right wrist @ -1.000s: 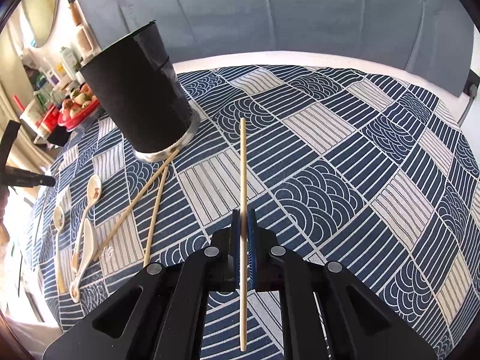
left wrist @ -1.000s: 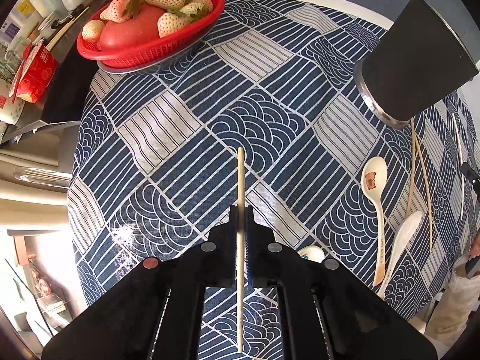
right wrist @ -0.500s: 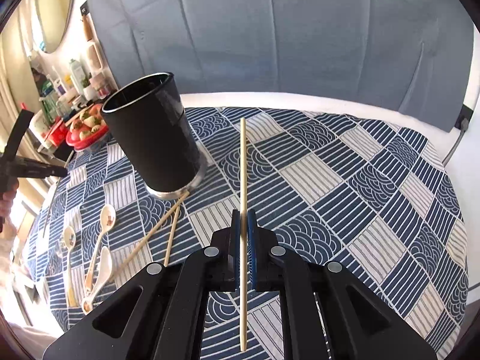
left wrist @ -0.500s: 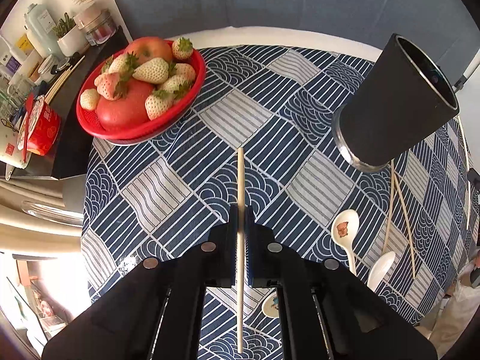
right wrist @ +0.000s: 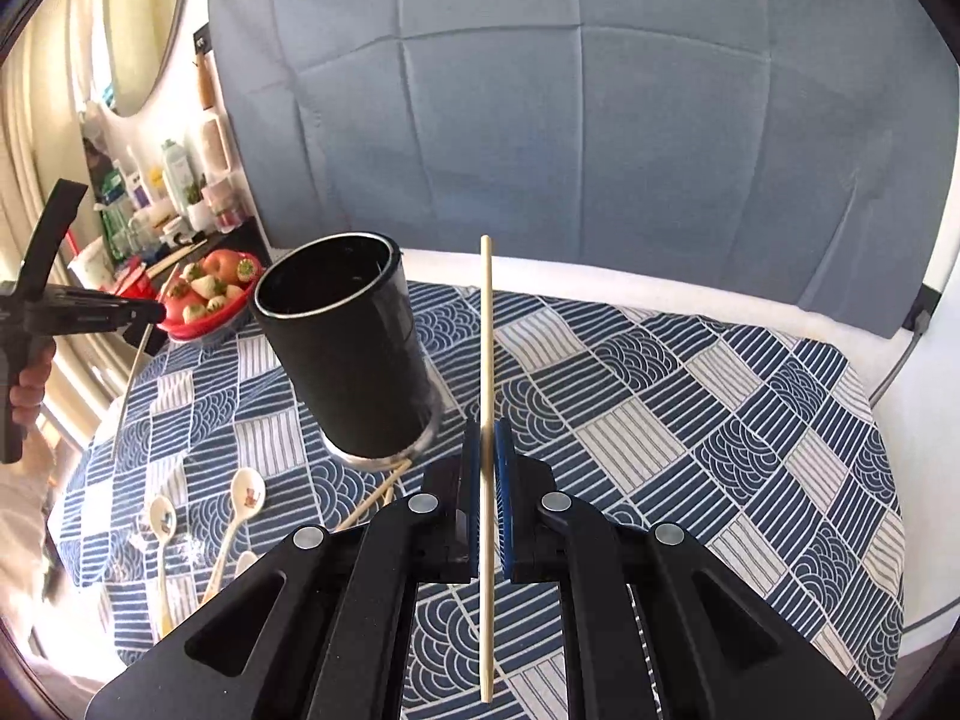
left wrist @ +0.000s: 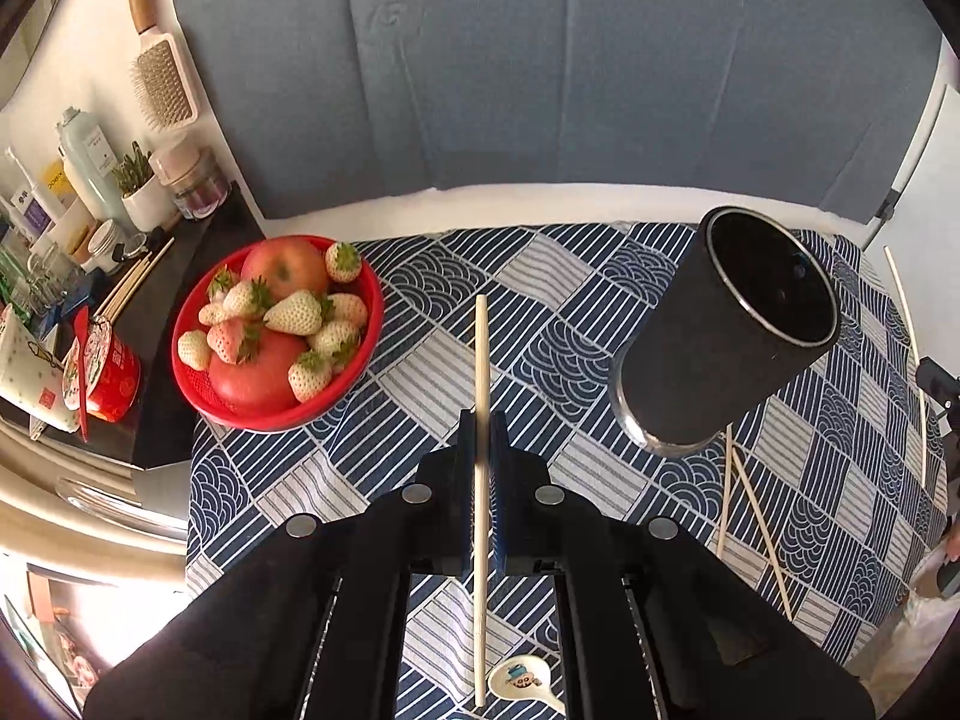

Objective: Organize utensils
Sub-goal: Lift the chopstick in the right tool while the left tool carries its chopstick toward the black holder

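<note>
My left gripper [left wrist: 479, 420] is shut on a wooden chopstick [left wrist: 480, 360], held above the patterned table. My right gripper [right wrist: 486, 429] is shut on another chopstick [right wrist: 486, 330], also lifted. A black cylindrical holder [left wrist: 726, 342] stands to the right in the left wrist view; it also shows in the right wrist view [right wrist: 348, 354], left of my right gripper, its mouth open and dark. Two chopsticks [left wrist: 750, 498] lie on the cloth at its base. White ceramic spoons [right wrist: 240, 510] lie on the cloth in front of the holder. The left gripper [right wrist: 144, 315] shows at the left of the right wrist view.
A red basket of strawberries and apples [left wrist: 276, 330] sits at the table's left edge. A dark shelf with bottles and jars [left wrist: 90, 210] stands beyond it. A blue padded wall [right wrist: 600, 120] backs the table. A spoon [left wrist: 519, 681] lies under my left gripper.
Both grippers have risen and tilted up with their chopsticks. The holder's open mouth now shows in both views, and the wall fills the upper half.
</note>
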The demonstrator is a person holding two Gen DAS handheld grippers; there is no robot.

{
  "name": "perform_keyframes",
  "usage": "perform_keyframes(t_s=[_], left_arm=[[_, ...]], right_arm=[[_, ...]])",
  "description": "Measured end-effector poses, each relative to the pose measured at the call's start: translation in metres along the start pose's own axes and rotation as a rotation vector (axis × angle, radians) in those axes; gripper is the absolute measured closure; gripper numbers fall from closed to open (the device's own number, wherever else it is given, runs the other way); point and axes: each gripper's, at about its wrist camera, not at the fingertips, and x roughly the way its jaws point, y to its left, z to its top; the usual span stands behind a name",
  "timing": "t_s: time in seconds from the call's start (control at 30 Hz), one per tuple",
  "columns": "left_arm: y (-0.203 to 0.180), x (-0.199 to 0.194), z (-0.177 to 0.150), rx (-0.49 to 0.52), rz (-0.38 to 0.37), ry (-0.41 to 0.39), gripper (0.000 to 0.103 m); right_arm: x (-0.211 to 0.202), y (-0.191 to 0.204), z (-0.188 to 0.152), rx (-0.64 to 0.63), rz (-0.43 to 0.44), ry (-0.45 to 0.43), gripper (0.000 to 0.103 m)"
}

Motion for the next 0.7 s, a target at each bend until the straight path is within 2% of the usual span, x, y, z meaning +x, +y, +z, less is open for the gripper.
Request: perform_keyframes(t_s=[0.4,0.7], left_arm=[[-0.018,-0.012,0.024,0.027,-0.066,-0.118,0.098],[-0.024,-0.031,0.050,0.027,-0.170,-0.229,0.098]], right_arm=[[-0.004,0.024,0.029,0.019,0.068,-0.097,0.098],[0.000,0.026,0.050,0.043,0.131,-0.189,0.098]])
